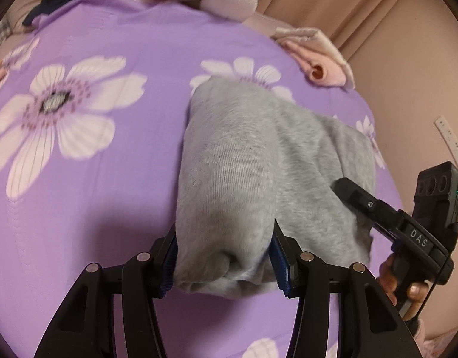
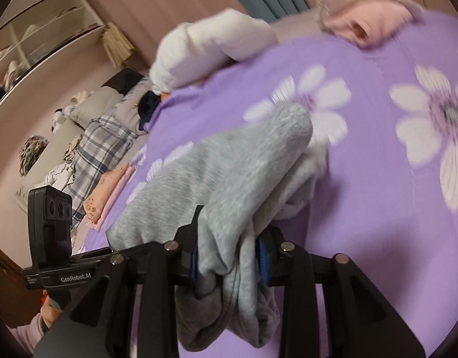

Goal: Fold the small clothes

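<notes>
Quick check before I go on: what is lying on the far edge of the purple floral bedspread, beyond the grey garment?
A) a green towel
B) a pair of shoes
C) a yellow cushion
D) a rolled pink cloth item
D: the rolled pink cloth item sits at the bedspread's far edge, beyond the grey garment.

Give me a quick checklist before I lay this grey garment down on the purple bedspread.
1. Left gripper fingers clamp the grey garment: ok.
2. Right gripper has cloth between its fingers: ok; firm pinch: cannot tell.
3. Purple bedspread bare ahead of the garment: ok.
4. Pink folded clothes lie apart at the far edge: ok.
5. Garment hanging evenly, no bunching: not ok, bunched at both grips.
6. Fold edges aligned: cannot tell.
</notes>
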{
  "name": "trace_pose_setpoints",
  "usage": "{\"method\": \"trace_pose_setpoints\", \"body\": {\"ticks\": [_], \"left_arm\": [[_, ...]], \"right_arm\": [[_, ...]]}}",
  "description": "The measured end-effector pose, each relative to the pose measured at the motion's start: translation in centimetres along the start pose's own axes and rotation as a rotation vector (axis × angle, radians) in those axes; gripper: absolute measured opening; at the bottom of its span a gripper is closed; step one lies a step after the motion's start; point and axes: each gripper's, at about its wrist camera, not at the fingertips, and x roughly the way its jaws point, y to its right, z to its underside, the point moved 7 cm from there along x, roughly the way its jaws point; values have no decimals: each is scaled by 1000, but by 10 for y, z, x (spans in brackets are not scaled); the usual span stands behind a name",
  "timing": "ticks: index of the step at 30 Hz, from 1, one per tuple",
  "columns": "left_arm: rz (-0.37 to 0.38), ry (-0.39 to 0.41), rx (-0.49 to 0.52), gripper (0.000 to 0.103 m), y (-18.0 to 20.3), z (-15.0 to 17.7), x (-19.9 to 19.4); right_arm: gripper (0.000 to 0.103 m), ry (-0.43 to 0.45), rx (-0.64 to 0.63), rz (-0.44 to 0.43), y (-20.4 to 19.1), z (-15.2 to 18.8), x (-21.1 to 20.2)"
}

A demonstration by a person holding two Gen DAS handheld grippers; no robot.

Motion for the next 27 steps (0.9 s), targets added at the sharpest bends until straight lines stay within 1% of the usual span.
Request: {"method": "trace_pose_setpoints", "body": {"ticks": [1,2,4,5,6,8,9,12,13,15,16,18,19,20,21,22,23,24,25,27], "left_arm": [[-6,-15,-8,52,-4,4,2],[-8,-23,-16,55,-6,7,3],[3,-30,-21,56,-9,14,0],[-1,-31,-18,59,-10,16,-2],[-16,-32,-12,64,-13,19,-6],[-32,-28,-5,68,-18,23,-12],[-32,-24,-5,68,-20,24,-17],[-41,21,2,68,-25,24,-36],[-38,47,9,68,-25,22,-44],[-37,102,28,68,-21,15,-59],[-37,130,46,68,-18,12,-66],[-36,160,68,68,-11,4,-72],[-34,168,79,68,-7,1,-73],[-26,173,87,67,-3,-1,-73],[-18,176,93,63,1,-4,-70],[-5,172,106,59,8,-6,-67],[6,167,118,51,13,-7,-62],[15,161,131,46,17,-6,-58],[23,151,144,45,22,-5,-52],[15,123,161,45,25,-1,-37]], "right_arm": [[35,-18,39,4,6,7,2],[38,-25,81,8,13,10,2],[46,-34,171,5,26,18,0],[50,-31,201,2,31,21,-2],[53,-26,221,5,35,23,-5],[63,-12,227,49,40,27,-13],[64,-4,225,65,41,28,-17],[65,49,197,126,39,22,-34],[65,85,180,154,35,19,-43],[65,139,157,180,31,11,-53],[65,166,142,179,26,6,-58],[65,210,102,152,12,-4,-64],[60,220,75,139,5,-9,-64],[53,220,42,131,-3,-12,-62],[49,212,16,126,-8,-15,-58],[42,200,-7,121,-12,-16,-53],[37,185,-24,117,-15,-18,-46],[35,171,-34,117,-16,-18,-39],[31,147,-37,124,-14,-19,-29],[30,112,-22,139,-4,-17,-15]]}}
